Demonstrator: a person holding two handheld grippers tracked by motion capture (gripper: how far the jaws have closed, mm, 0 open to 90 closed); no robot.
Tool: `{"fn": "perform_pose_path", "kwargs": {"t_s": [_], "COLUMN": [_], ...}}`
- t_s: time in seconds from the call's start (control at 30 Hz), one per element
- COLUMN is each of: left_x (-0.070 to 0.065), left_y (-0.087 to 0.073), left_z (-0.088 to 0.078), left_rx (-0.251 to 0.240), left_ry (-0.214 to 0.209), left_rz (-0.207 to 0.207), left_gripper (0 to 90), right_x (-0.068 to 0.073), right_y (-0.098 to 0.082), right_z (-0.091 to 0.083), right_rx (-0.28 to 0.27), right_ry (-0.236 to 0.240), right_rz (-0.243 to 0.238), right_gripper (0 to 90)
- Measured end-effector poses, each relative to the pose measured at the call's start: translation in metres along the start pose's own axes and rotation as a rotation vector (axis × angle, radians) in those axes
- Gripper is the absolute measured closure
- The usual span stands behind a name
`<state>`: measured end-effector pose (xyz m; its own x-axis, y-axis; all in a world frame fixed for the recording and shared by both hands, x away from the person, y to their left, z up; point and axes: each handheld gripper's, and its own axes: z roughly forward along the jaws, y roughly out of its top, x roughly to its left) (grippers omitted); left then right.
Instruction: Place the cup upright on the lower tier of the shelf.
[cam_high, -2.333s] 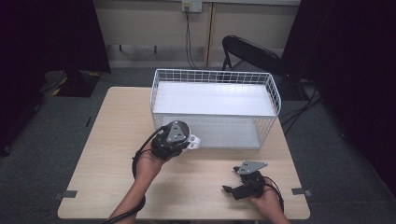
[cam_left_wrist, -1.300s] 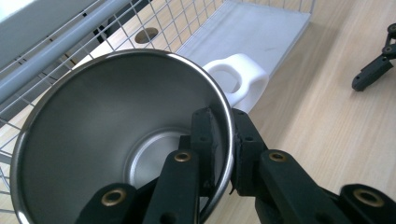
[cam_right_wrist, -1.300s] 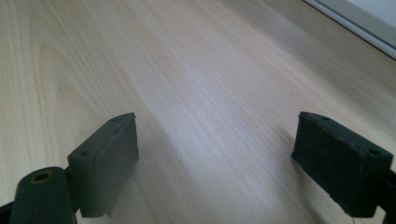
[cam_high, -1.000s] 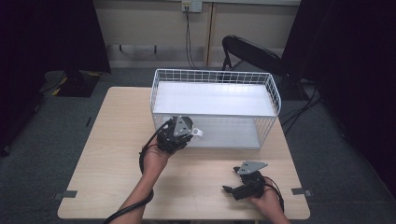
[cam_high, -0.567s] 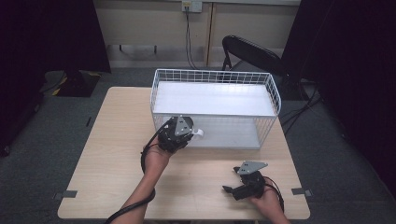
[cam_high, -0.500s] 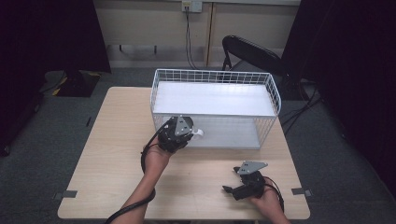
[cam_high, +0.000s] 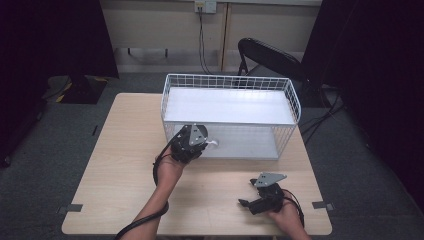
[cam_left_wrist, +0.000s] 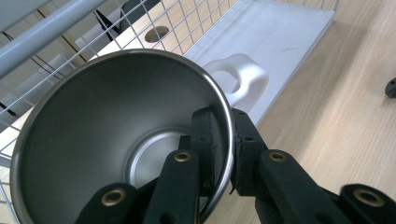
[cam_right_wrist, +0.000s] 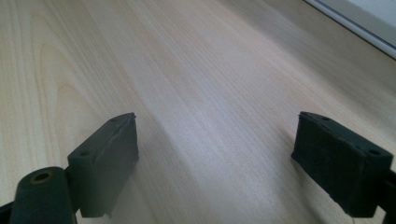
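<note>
A steel mug (cam_left_wrist: 107, 116) with a white handle (cam_left_wrist: 240, 79) hangs tilted against the front wire wall of the white basket (cam_high: 230, 80). My left gripper (cam_left_wrist: 224, 135) is shut on its rim, one jaw inside and one outside. From above, that left gripper (cam_high: 196, 142) hovers at the basket's front left corner, the mug's white handle (cam_high: 213, 143) poking out to the right. My right gripper (cam_high: 245, 203) rests low over the table near the front right, held by a hand. Its jaws are wide apart over bare wood, so the right gripper (cam_right_wrist: 219, 154) is open with nothing between them.
The light wooden table (cam_high: 125, 150) has bare room left of the basket and along its front. The basket has a white floor (cam_high: 225, 105) and tall wire sides. A black chair (cam_high: 270, 55) stands behind the table.
The left gripper has carried the mug a little up and forward, closer to the basket's front wall. The right gripper has stayed where it was.
</note>
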<state>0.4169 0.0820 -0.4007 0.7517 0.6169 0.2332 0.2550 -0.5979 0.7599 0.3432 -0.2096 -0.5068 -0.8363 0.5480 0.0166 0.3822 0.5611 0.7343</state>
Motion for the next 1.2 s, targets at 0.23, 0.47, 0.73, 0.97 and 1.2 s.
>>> {"fn": "perform_pose_path", "kwargs": {"t_s": [0.23, 0.47, 0.73, 0.97, 1.2], "left_x": [-0.001, 0.0, 0.0, -0.002, -0.002], "left_y": [-0.002, -0.003, -0.001, -0.002, -0.003], "left_z": [0.005, 0.008, 0.011, 0.015, 0.019], "left_rx": [0.002, 0.005, 0.003, 0.007, 0.008], "left_ry": [0.008, 0.005, 0.008, 0.009, 0.014], "left_rz": [0.0, -0.012, -0.01, -0.011, -0.012], "left_gripper": [82.4, 82.4, 82.4, 82.4, 82.4], "right_x": [0.0, 0.0, 0.0, 0.0, 0.0], "right_y": [0.0, 0.0, 0.0, 0.0, 0.0], "right_z": [0.0, 0.0, 0.0, 0.0, 0.0], "right_rx": [0.001, 0.0, 0.002, 0.002, 0.0], "right_ry": [0.001, 0.001, 0.001, 0.001, 0.001], "right_rz": [0.002, 0.0, 0.002, 0.002, 0.0], "right_gripper": [12.9, 13.0, 12.9, 13.0, 13.0]}}
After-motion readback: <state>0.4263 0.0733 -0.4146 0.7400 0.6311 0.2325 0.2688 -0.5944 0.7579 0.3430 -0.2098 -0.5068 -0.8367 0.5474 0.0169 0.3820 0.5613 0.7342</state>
